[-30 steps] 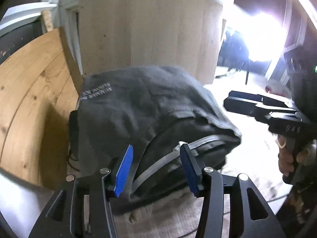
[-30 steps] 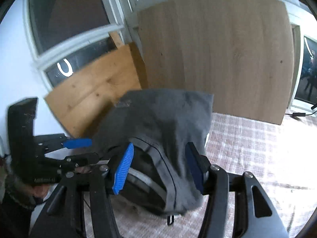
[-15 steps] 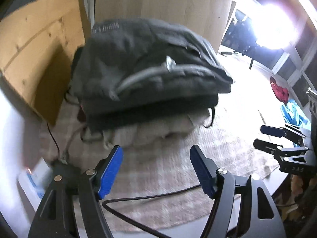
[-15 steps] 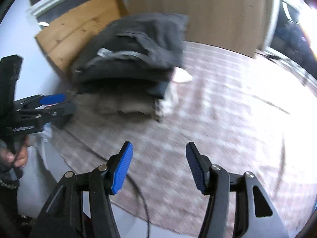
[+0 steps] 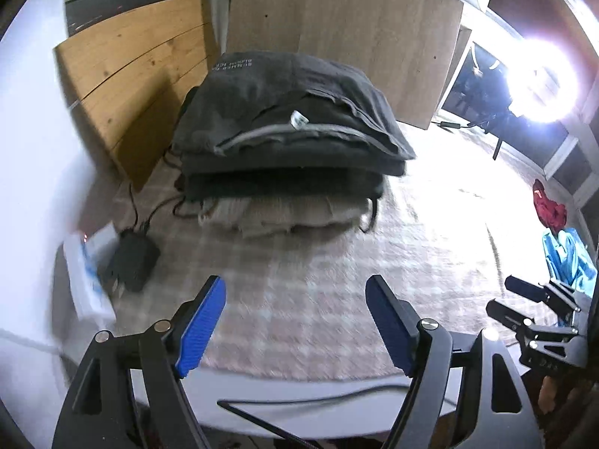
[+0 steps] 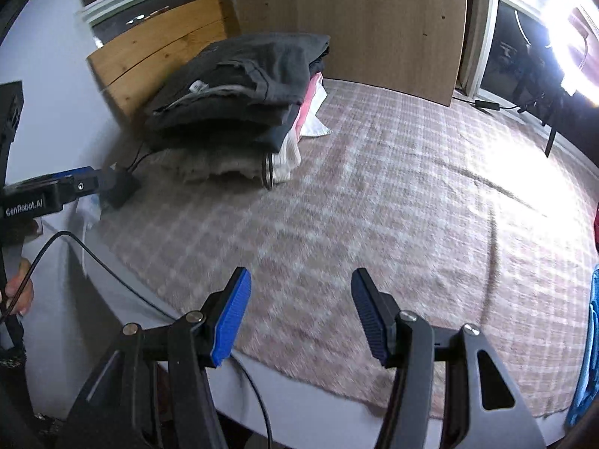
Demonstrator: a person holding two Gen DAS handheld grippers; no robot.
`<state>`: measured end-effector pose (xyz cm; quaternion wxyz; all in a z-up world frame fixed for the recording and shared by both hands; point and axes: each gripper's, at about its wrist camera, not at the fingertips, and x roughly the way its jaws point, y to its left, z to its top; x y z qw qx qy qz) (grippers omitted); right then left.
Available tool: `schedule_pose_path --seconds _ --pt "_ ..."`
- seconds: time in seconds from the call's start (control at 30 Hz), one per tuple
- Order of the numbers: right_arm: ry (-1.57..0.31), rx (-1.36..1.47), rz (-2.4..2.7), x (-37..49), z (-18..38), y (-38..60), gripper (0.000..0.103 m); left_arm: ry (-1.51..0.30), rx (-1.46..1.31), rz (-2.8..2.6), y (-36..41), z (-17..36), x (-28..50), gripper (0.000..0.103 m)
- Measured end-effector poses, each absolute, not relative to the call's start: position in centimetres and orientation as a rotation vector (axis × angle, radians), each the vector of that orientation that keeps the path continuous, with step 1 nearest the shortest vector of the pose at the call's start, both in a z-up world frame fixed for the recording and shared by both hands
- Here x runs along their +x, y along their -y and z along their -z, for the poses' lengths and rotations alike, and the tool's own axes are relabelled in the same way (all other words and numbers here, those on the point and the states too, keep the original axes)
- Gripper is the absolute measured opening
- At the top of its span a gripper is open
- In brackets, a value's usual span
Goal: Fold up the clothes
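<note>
A folded dark grey garment lies on top of a stack of folded clothes at the far left of the checked cloth. The stack also shows in the right wrist view, with pink and white pieces under the dark ones. My left gripper is open and empty, hovering over the cloth's near edge well in front of the stack. My right gripper is open and empty over the cloth's near edge. The right gripper also shows at the right of the left wrist view.
A black power adapter with cables lies left of the stack, beside a white packet. Wooden boards lean behind the stack. A red garment and a blue garment lie at the far right. A bright lamp glares.
Both grippers have let go of the dark garment on the stack and pulled back toward the near edge of the cloth. Their jaws stand open wider.
</note>
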<state>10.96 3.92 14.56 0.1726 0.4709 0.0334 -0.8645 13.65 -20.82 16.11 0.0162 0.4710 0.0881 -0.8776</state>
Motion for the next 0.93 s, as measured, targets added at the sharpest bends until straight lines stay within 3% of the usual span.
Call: schedule_pose_path --seconds 0.43,0.93 --pt "-0.048 1.259 2.401 15.4 -14.5 -9.5 0.055 -0.249 1.268 2.651 15.5 -20.3 21.4 0.076" --pt "-0.089 1.213 2.426 17.0 -14.9 -11.2 0.055 -0.264 1.204 2.702 13.0 -21.9 22.7 0.076"
